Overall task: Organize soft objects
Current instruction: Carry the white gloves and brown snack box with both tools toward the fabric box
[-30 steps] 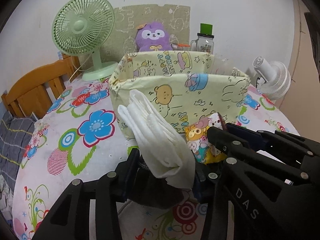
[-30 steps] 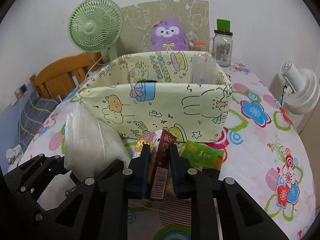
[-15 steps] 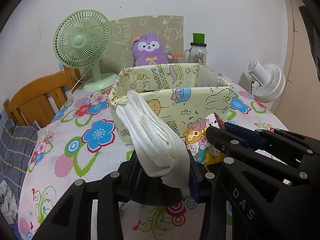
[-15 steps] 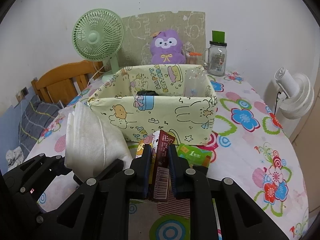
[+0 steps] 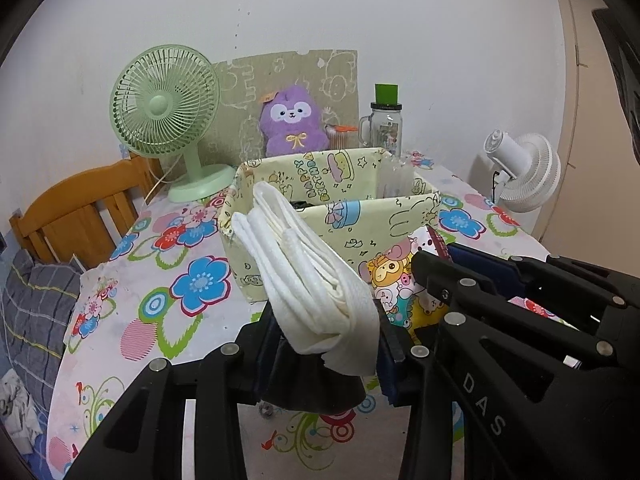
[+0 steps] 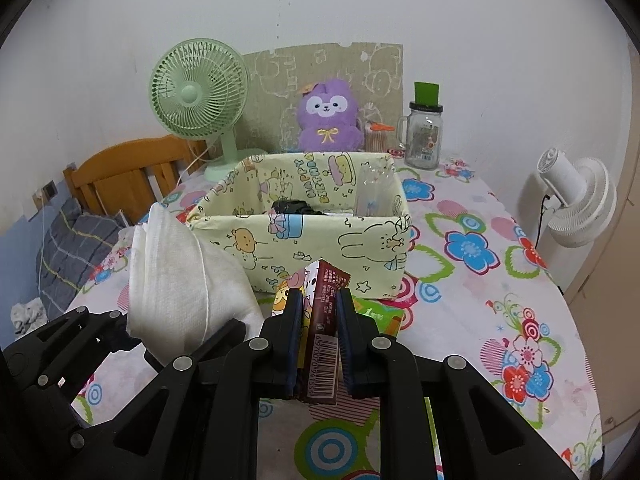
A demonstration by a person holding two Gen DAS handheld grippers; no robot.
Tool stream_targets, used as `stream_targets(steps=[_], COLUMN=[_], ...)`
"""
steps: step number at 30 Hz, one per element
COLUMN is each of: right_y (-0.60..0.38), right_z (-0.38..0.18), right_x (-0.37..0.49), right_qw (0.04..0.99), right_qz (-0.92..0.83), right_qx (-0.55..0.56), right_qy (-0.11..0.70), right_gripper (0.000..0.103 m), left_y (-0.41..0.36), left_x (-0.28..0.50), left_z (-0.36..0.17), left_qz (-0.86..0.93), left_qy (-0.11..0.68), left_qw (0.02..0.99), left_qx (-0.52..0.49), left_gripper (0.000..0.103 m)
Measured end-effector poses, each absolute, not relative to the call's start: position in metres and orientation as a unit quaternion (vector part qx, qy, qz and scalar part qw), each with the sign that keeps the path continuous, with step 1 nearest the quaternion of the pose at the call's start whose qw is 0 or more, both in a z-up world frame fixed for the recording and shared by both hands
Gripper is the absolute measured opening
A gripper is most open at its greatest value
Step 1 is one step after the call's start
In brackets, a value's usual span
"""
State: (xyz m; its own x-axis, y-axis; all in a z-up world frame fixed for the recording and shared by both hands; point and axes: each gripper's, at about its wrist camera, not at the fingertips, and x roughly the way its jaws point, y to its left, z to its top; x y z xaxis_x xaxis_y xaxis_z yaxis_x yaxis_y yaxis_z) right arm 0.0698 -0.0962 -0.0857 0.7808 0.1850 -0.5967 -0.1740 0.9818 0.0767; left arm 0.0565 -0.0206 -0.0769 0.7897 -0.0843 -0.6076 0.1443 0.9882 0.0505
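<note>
Left gripper (image 5: pixel 326 334): jaws closed on a folded white cloth (image 5: pixel 308 276), clamped at its near, lower end. Cloth's long axis runs up and away from the fingers, free end pointing toward the fabric box (image 5: pixel 332 220) and leaning slightly left. Folded layers visible edge-on along the top side. A loose corner hangs over the right finger.

Right gripper (image 6: pixel 318 334): jaws closed on a cartoon-print packet (image 6: pixel 320 308), held upright on edge. Long axis runs along the fingers, top end pointing at the box's near wall. Brown face with barcode toward the camera; cartoon face on the left side. In the left wrist view the same packet (image 5: pixel 396 280) sits just right of the cloth, apart from it.

Both items are held above the table (image 6: pixel 480 280), in front of the box's near wall, neither inside it.

Under the right gripper, a green packet (image 6: pixel 378 314) lies flat on the floral tablecloth, near the box's front wall.

Inside the box: a dark item (image 6: pixel 292 206), possibly fabric; too shadowed to identify. A clear plastic piece (image 6: pixel 374 192) stands against the right wall.

Far edge of table: green fan (image 6: pixel 198 92), purple plush toy (image 6: pixel 326 122), glass jar (image 6: pixel 424 136) with green lid. White fan (image 6: pixel 576 204) off the right edge.
</note>
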Motion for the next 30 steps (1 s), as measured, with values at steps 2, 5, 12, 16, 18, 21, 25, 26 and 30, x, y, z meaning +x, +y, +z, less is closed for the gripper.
stream_targets(steps=[2, 5, 12, 16, 18, 21, 25, 26, 30], right_y=[-0.097, -0.098, -0.1, -0.101, -0.102, -0.103, -0.104, -0.104, -0.105], right_z=[-0.083, -0.079, -0.065, -0.057, -0.054, -0.049, -0.042, -0.041, -0.035], right_x=[0.068, 0.065, 0.06, 0.057, 0.056, 0.054, 0.052, 0.051, 0.049], right_qw=[0.944, 0.945, 0.95, 0.953, 0.954, 0.955, 0.956, 0.957, 0.958], right_qz=[0.095, 0.094, 0.093, 0.092, 0.092, 0.091, 0.09, 0.09, 0.09], right_qx=[0.009, 0.01, 0.006, 0.006, 0.007, 0.007, 0.007, 0.007, 0.007], right_qy=[0.315, 0.312, 0.297, 0.29, 0.287, 0.284, 0.278, 0.277, 0.271], right_gripper=[0.02, 0.02, 0.02, 0.02, 0.02, 0.02, 0.02, 0.02, 0.02], left_y=[-0.022, -0.023, -0.024, -0.024, -0.025, -0.026, -0.027, -0.027, -0.028], left_x=[0.055, 0.052, 0.048, 0.046, 0.045, 0.044, 0.042, 0.042, 0.041], left_z=[-0.074, -0.07, -0.055, -0.049, -0.046, -0.041, -0.036, -0.034, -0.028], left_qz=[-0.061, -0.062, -0.066, -0.067, -0.068, -0.068, -0.069, -0.069, -0.07], left_qy=[0.316, 0.312, 0.295, 0.289, 0.288, 0.284, 0.278, 0.276, 0.272], left_qw=[0.946, 0.947, 0.952, 0.954, 0.954, 0.955, 0.957, 0.957, 0.959], left_qx=[0.05, 0.05, 0.048, 0.049, 0.049, 0.051, 0.05, 0.05, 0.05], left_gripper=[0.043, 0.043, 0.044, 0.044, 0.044, 0.045, 0.045, 0.045, 0.046])
